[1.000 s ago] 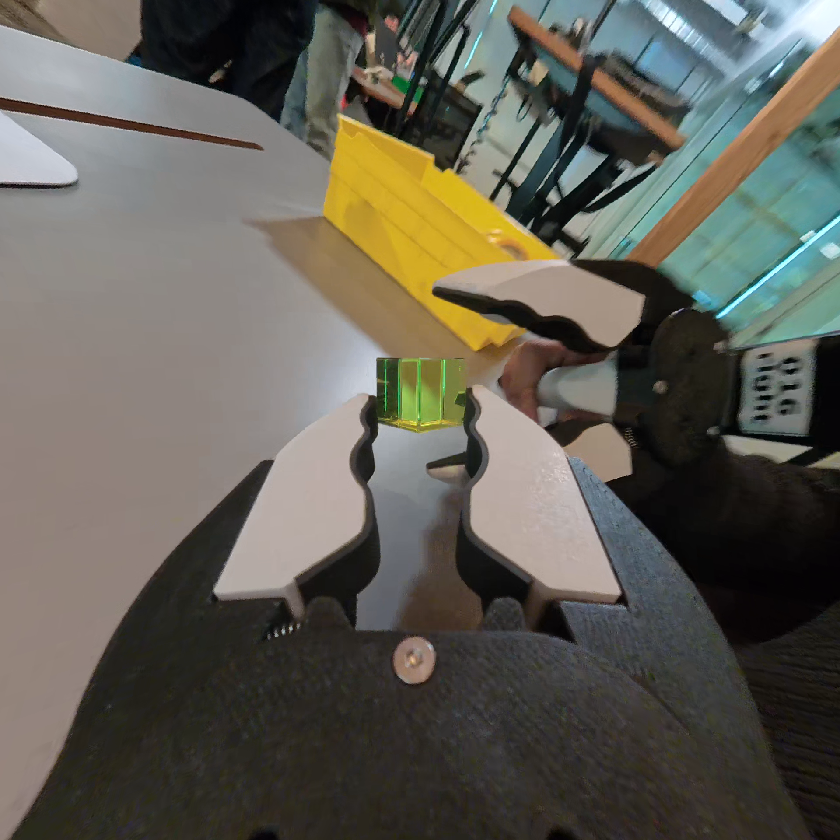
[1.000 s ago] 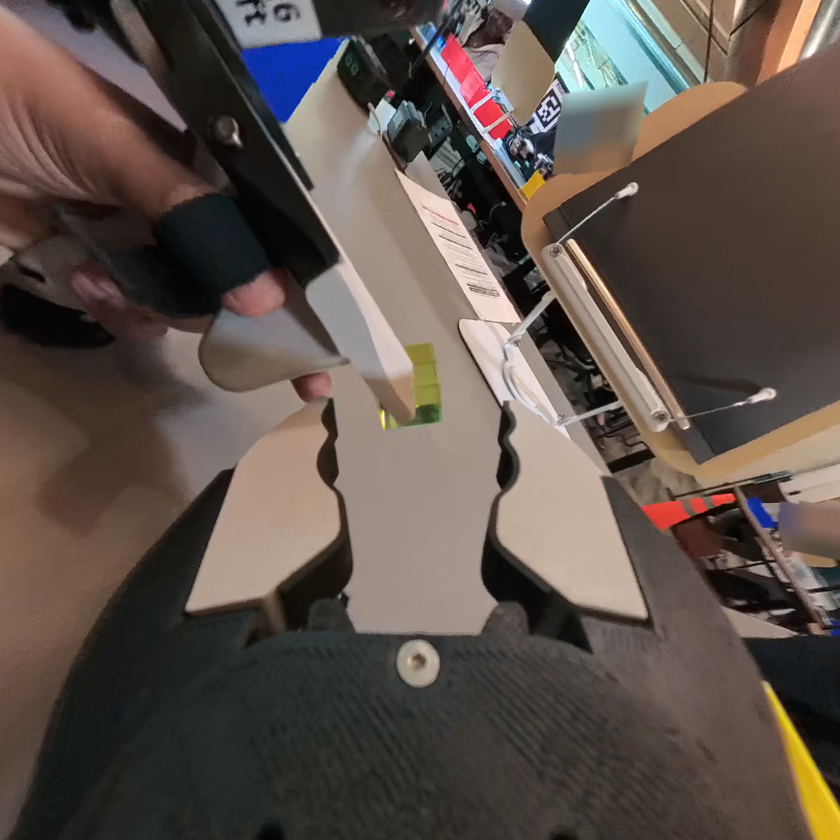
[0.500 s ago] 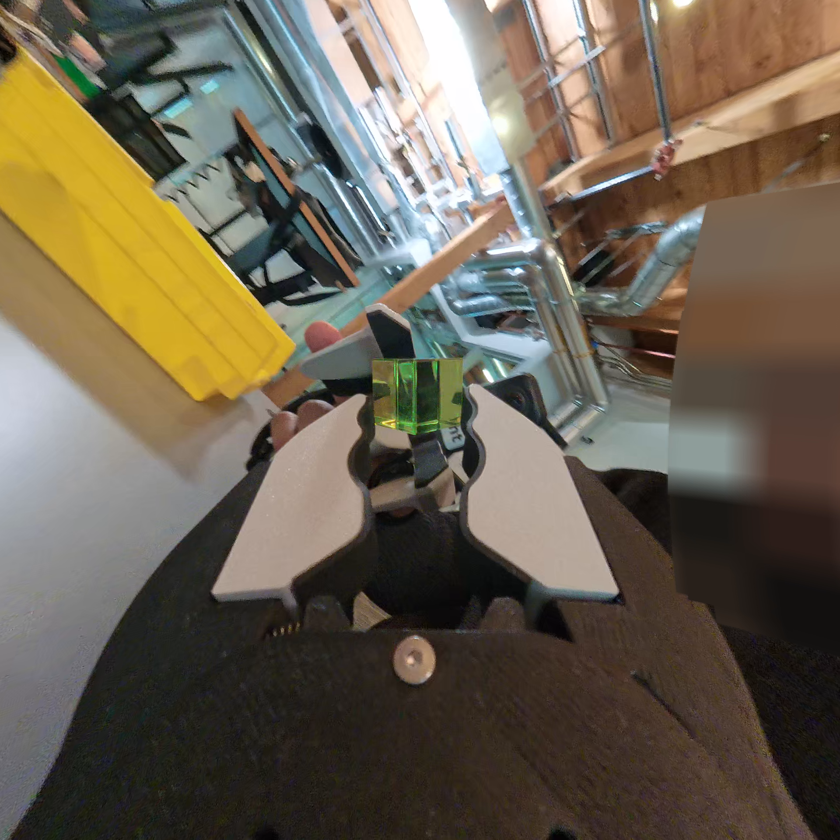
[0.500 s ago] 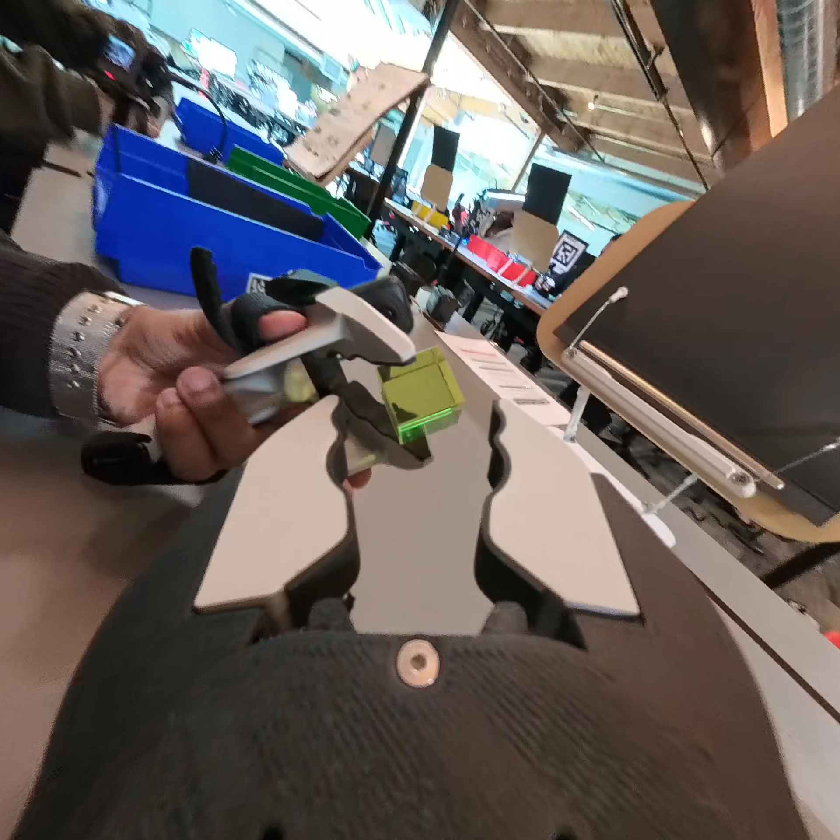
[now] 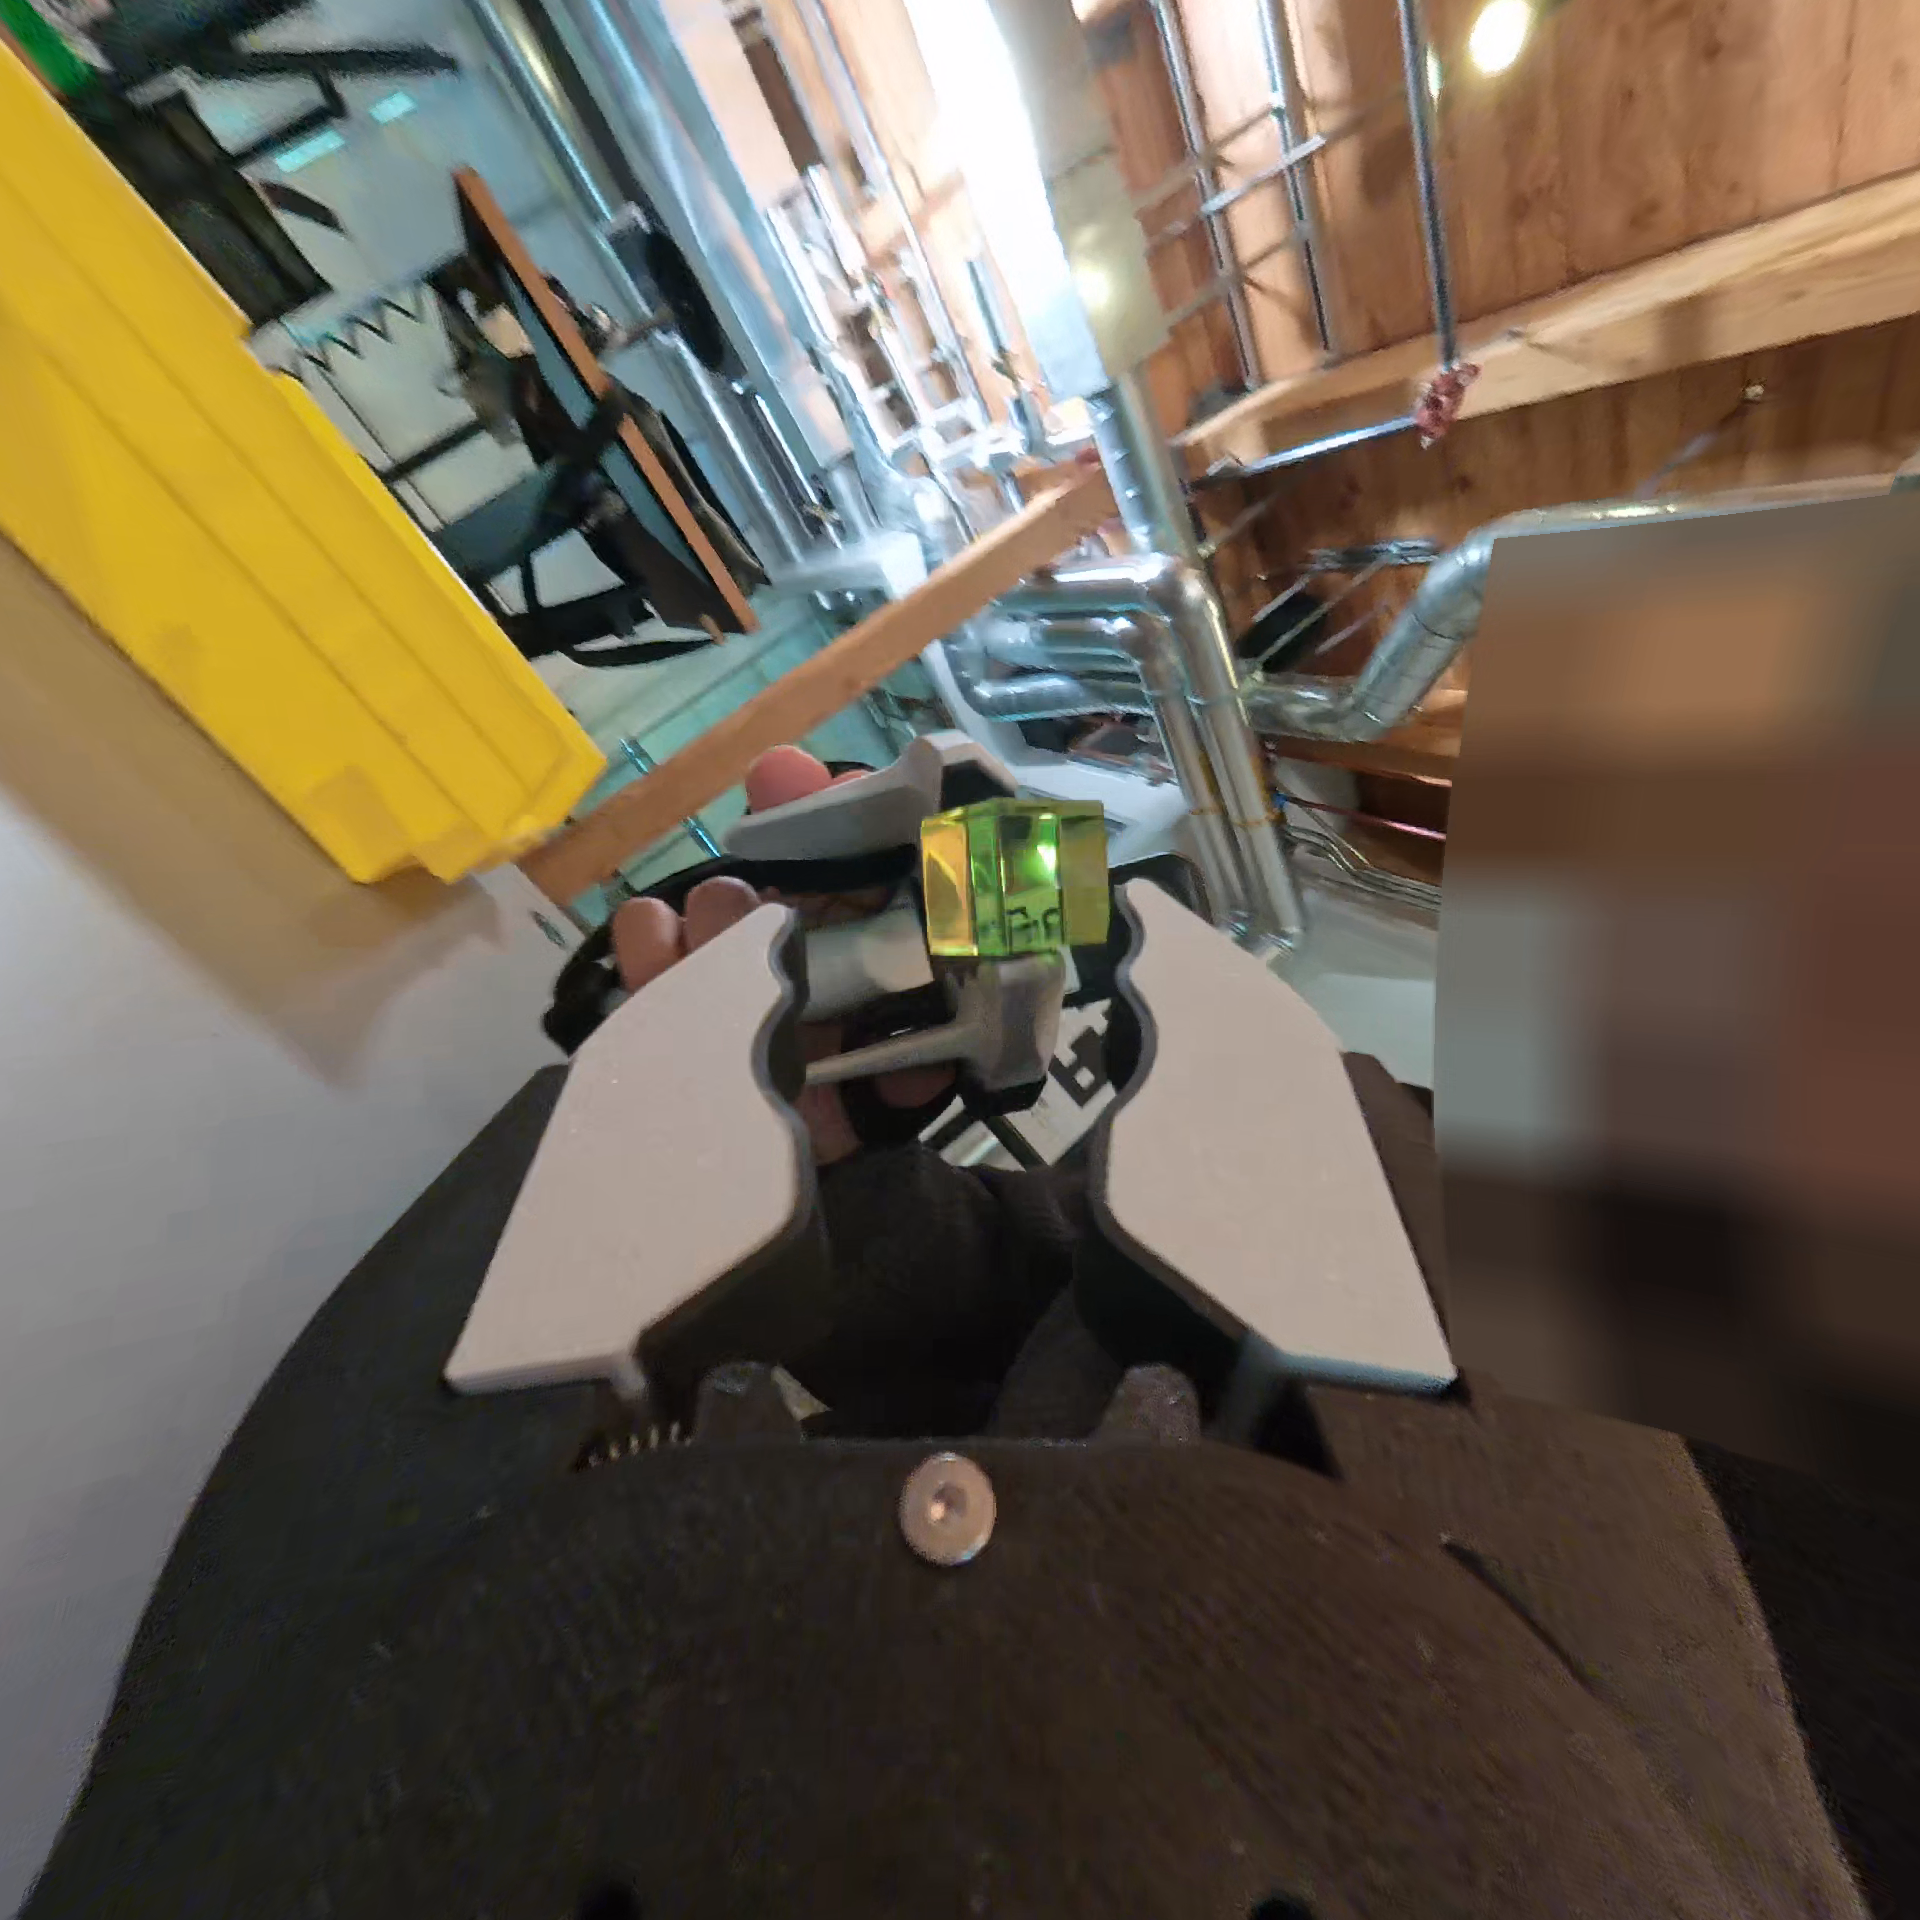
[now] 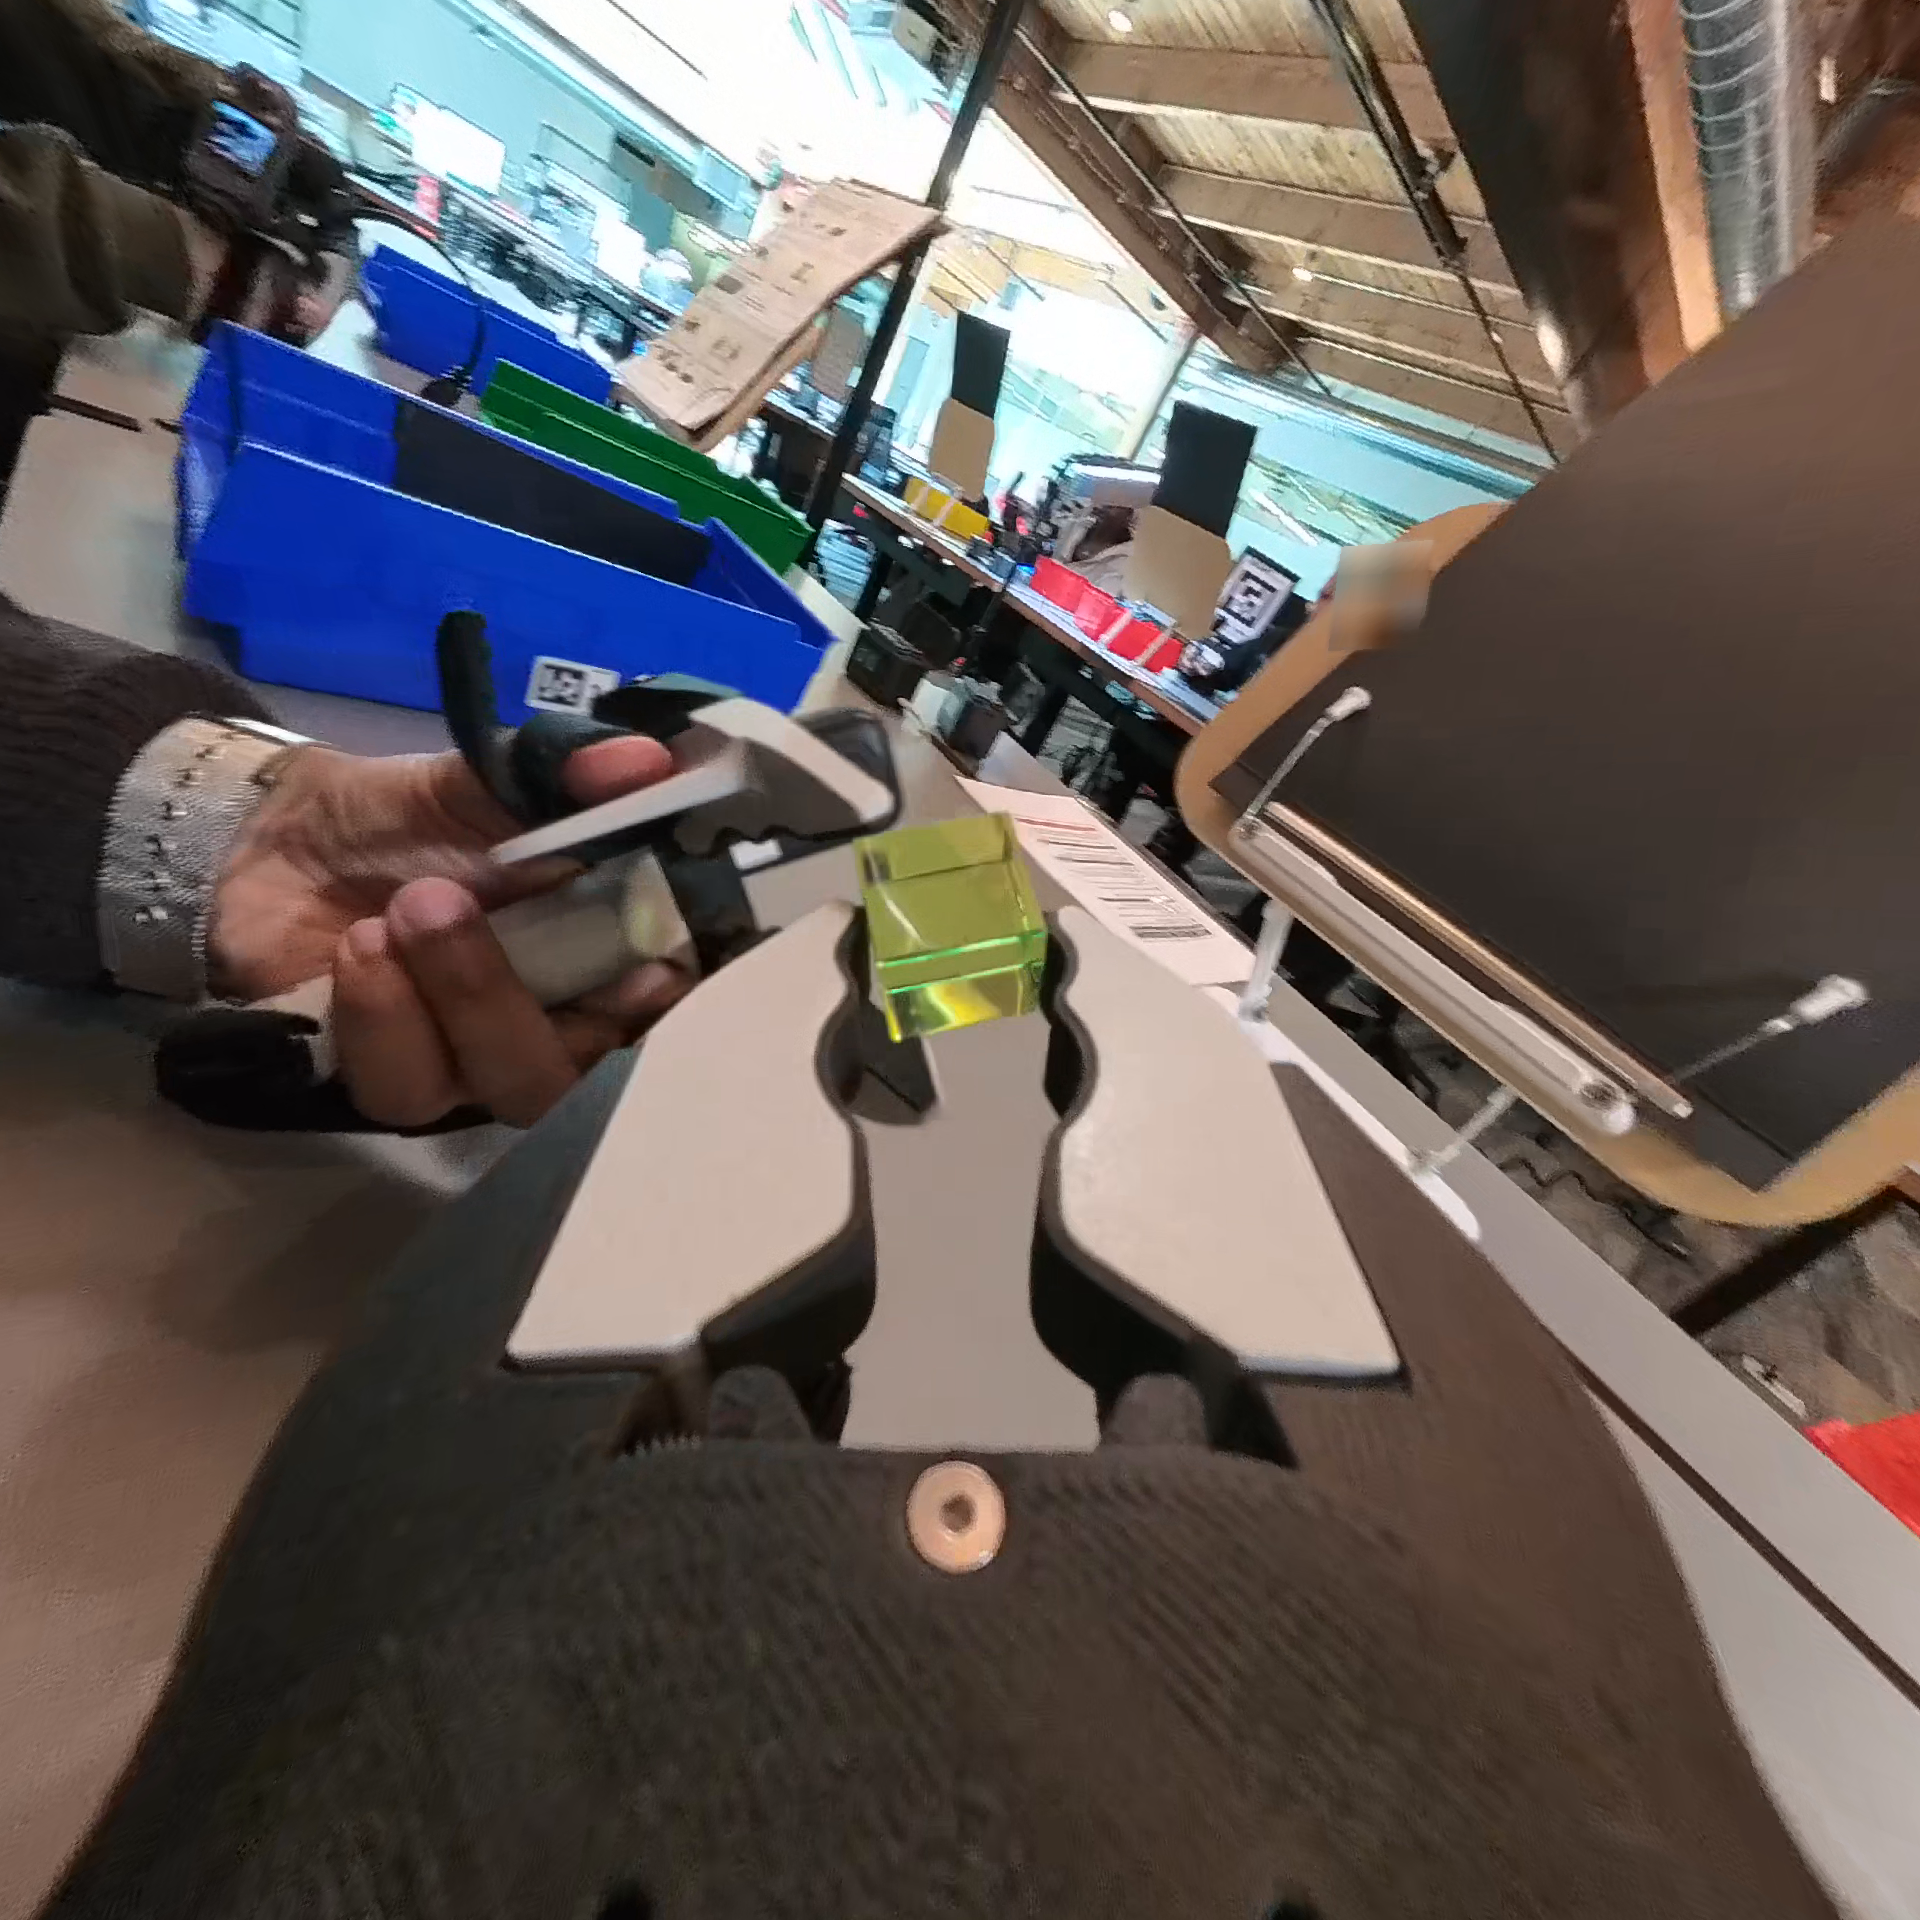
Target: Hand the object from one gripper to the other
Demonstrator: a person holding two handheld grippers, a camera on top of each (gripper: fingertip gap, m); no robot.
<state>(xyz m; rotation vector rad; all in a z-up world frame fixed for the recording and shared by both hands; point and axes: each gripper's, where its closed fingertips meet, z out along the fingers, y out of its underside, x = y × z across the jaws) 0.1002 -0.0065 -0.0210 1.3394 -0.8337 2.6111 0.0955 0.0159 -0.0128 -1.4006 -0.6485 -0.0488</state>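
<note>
The right gripper clamped the translucent green cube while the left gripper stood spread wide around it.

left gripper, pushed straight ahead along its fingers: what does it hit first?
Likely the right gripper, which faces it and holds the green cube; the left gripper stands open, and depth is unclear.

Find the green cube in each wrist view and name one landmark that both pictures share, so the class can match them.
Left wrist view: the green cube sits at centre, beyond the open left gripper, clamped top and bottom by the other gripper.
Right wrist view: it sits at centre, between the tips of the right gripper.
Shared landmark: the grey table.
</note>
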